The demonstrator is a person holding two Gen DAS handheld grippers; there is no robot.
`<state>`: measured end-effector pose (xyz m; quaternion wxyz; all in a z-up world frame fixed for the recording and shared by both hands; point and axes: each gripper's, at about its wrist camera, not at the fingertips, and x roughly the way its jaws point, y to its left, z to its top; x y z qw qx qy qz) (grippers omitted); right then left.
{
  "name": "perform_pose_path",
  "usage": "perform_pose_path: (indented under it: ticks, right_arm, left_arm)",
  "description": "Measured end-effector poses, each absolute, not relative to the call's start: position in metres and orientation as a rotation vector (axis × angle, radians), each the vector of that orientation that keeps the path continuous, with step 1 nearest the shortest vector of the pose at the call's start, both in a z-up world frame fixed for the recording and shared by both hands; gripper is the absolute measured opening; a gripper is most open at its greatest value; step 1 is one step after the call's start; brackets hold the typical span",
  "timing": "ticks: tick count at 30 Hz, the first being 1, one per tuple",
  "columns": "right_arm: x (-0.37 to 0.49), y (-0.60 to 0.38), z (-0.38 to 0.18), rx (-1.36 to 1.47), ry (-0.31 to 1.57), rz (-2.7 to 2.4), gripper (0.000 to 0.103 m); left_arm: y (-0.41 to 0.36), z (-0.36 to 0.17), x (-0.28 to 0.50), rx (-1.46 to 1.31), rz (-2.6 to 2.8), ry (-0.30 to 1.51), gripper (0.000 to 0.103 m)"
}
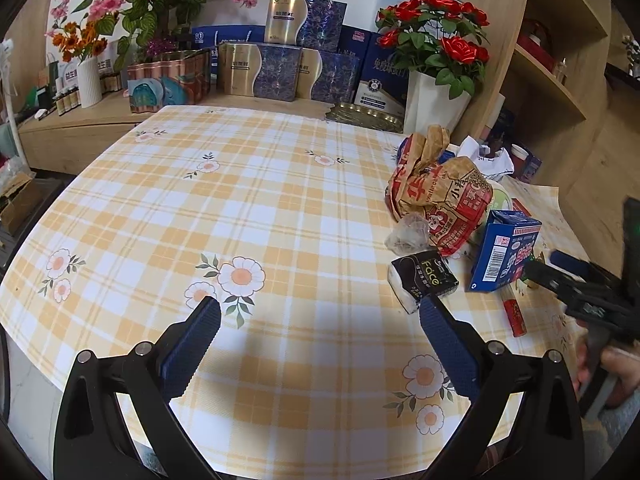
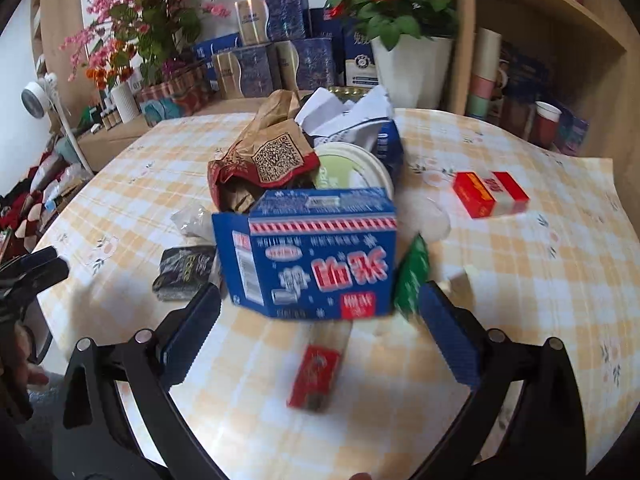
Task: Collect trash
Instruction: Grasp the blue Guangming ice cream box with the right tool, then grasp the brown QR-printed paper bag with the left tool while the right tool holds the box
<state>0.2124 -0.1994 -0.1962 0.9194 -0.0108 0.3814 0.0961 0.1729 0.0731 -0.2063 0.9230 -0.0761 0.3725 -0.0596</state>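
Note:
Trash lies in a heap on the checked tablecloth (image 1: 240,208): a crumpled brown and red paper bag (image 1: 440,192) (image 2: 264,160), a blue carton (image 1: 506,250) (image 2: 316,252), a black tissue pack (image 1: 422,280) (image 2: 184,268), a clear plastic wad (image 1: 408,230), a white lid (image 2: 356,170), a green wrapper (image 2: 412,276) and a small red pack (image 2: 316,376). My left gripper (image 1: 320,316) is open over bare cloth, left of the tissue pack. My right gripper (image 2: 320,304) is open right in front of the blue carton, above the small red pack.
A red and white box (image 2: 490,192) lies apart on the right. Behind the table stand gift boxes (image 1: 264,72), a white pot of red roses (image 1: 432,100), pink flowers (image 1: 120,0) and a wooden shelf (image 1: 560,60). A hand (image 1: 616,368) holds the right gripper.

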Motion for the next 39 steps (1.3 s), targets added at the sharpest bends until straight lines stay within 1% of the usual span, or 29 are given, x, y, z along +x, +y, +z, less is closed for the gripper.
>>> perform_pose_path:
  ticks: [4,12,13,15,20,24,29,35,39]
  right_arm:
    - [0.237,-0.188,-0.199,-0.049,0.795,0.172,0.097]
    - [0.266,-0.186,-0.212,0.02,0.859,0.117,0.097]
    - [0.268,-0.185,-0.212,0.011,0.865,0.115,0.096]
    - [0.267,-0.183,-0.211,0.012,0.863,0.136,0.085]
    - [0.248,-0.178,-0.194,-0.022,0.782,0.182,0.084]
    - [0.228,-0.186,-0.177,0.01,0.73,0.2,0.084]
    - [0.2,-0.21,-0.163,0.099,0.667,0.216,0.084]
    - [0.174,-0.239,-0.154,0.159,0.633,0.191,0.084]
    - [0.165,-0.255,-0.153,0.204,0.614,0.178,0.084]
  left_arm:
    - [0.072,-0.208,0.171,-0.153,-0.115,0.758,0.097]
    - [0.07,-0.213,0.169,-0.143,-0.127,0.753,0.097]
    - [0.07,-0.213,0.169,-0.148,-0.133,0.753,0.097]
    - [0.07,-0.213,0.168,-0.151,-0.139,0.751,0.097]
    - [0.067,-0.211,0.168,-0.16,-0.158,0.754,0.097]
    - [0.061,-0.207,0.172,-0.183,-0.204,0.768,0.097]
    - [0.036,-0.197,0.189,-0.129,-0.258,0.765,0.097]
    - [-0.014,-0.188,0.222,0.043,-0.336,0.715,0.097]
    - [-0.05,-0.192,0.245,0.177,-0.36,0.706,0.093]
